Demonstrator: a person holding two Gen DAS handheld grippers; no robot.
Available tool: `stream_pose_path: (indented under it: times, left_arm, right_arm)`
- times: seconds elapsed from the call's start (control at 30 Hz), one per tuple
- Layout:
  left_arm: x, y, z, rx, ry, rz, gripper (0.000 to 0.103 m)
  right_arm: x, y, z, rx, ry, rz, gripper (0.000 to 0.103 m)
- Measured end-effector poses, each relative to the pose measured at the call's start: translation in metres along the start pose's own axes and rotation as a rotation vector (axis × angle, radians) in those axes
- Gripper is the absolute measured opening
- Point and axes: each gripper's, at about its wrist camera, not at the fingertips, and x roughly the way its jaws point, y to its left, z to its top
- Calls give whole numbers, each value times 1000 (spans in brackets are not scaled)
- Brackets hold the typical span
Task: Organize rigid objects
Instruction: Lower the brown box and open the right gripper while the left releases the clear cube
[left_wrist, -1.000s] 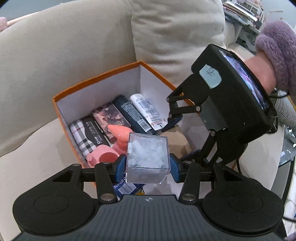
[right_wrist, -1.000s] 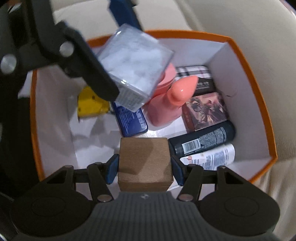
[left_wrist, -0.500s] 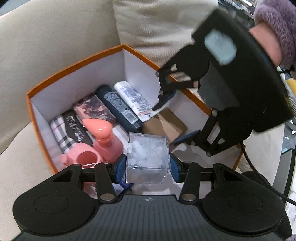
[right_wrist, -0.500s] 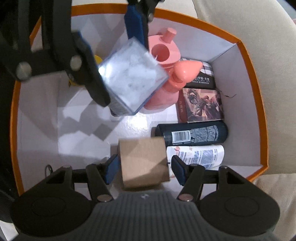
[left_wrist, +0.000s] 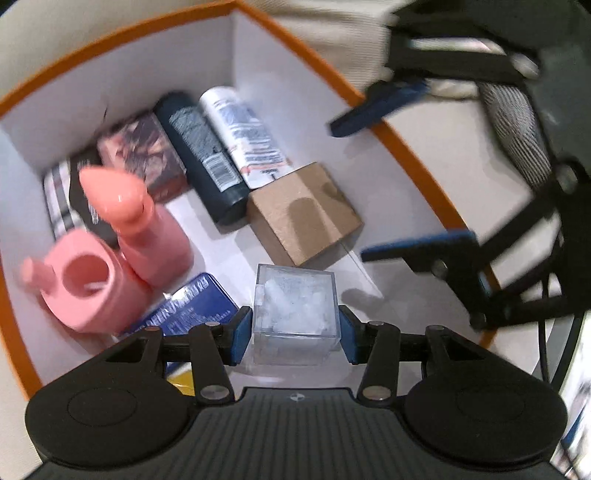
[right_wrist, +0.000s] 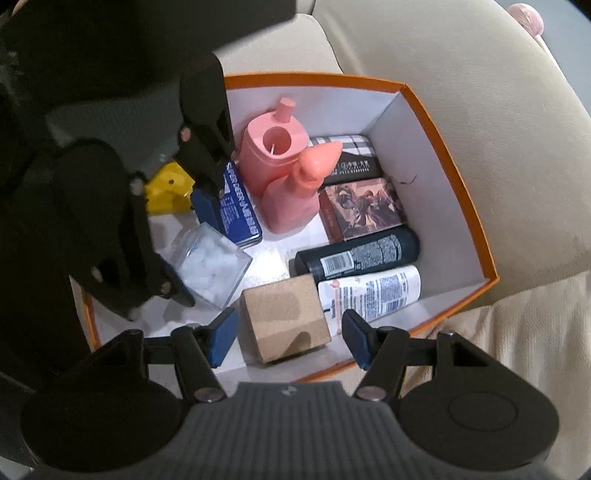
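My left gripper (left_wrist: 293, 334) is shut on a clear plastic cube (left_wrist: 295, 314) filled with white fluff, low inside an orange box (left_wrist: 314, 66) with white walls. In the right wrist view the same clear cube (right_wrist: 210, 266) hangs just above the box floor, near a blue tin (right_wrist: 240, 206). A brown cardboard cube (right_wrist: 284, 317) lies on the box floor beside a white tube (right_wrist: 369, 291). My right gripper (right_wrist: 288, 341) is open above it, with a gap between its pads and the cube's sides.
The box (right_wrist: 454, 184) sits on a beige sofa (right_wrist: 480, 92). It also holds two pink bottles (right_wrist: 288, 192), a dark spray can (right_wrist: 358, 254), a picture box (right_wrist: 362, 206), a plaid box (right_wrist: 343, 142) and a yellow object (right_wrist: 166, 188). White floor shows around the clear cube.
The right gripper let go of the brown cube, which now lies on the box floor, and lifted back. The left gripper sank into the box with the clear cube.
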Motion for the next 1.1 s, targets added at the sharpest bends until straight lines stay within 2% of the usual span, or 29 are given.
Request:
stream_pose_path:
  times: [0.13, 0.23, 0.4, 0.47, 0.6, 0.7, 0.87, 1.0, 1.1]
  left_arm:
    - [8, 3, 1, -130, 16, -44, 55]
    - [11, 3, 2, -187, 17, -37, 55]
    - [13, 8, -1, -261, 32, -77, 58]
    - [13, 11, -4, -276, 40, -104, 65]
    - [10, 16, -9, -285, 49, -147, 69]
    - [9, 16, -13, -286, 84, -163, 58]
    - [11, 22, -18, -354, 86, -193, 28]
    - [13, 26, -19, -435, 47, -223, 24]
    - [14, 24, -17, -449, 36, -228, 20]
  right_arm:
    - [2, 1, -5, -11, 7, -8, 64]
    - [4, 3, -6, -27, 13, -10, 63]
    - [-2, 4, -7, -47, 7, -23, 62]
    - [-6, 2, -6, -35, 2, -15, 63]
    - [-13, 4, -8, -33, -5, -14, 63]
    - [-18, 8, -10, -30, -3, -10, 63]
    - [-20, 10, -15, -20, -3, -16, 63]
    - [-21, 12, -16, -9, 2, -16, 63]
    - [-22, 13, -17, -8, 12, -14, 63]
